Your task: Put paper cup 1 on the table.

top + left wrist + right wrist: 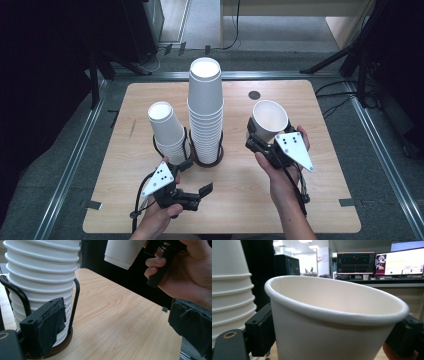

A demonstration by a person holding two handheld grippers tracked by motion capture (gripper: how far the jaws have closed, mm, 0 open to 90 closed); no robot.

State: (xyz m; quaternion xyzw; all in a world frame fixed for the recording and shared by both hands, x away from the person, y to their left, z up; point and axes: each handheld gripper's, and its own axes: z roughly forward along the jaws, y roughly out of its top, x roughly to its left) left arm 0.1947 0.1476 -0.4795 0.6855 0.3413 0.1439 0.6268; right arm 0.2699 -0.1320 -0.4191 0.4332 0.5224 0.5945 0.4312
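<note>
White paper cup (270, 120), mouth up, sits clamped in the right hand-held gripper (261, 139) right of centre; left hand-held gripper (195, 176) stands apart at lower left. Pale wood bench (235, 195); grey floor (380, 150) surrounds. Tall cup stack (205, 107) is cut off in the gripper views.

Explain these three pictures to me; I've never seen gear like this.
A person sits at a wooden table with a hand-held gripper in each hand, a two-jaw clamp worked by squeezing. One picture looks down from above; the other two come from cameras riding on each tool. On the table stand two stacks of white paper cups in wire holders, a tall stack and a shorter stack. The right hand-held gripper clamps a single paper cup, mouth up, off the table. The left hand-held gripper is open, beside the shorter stack.
</note>
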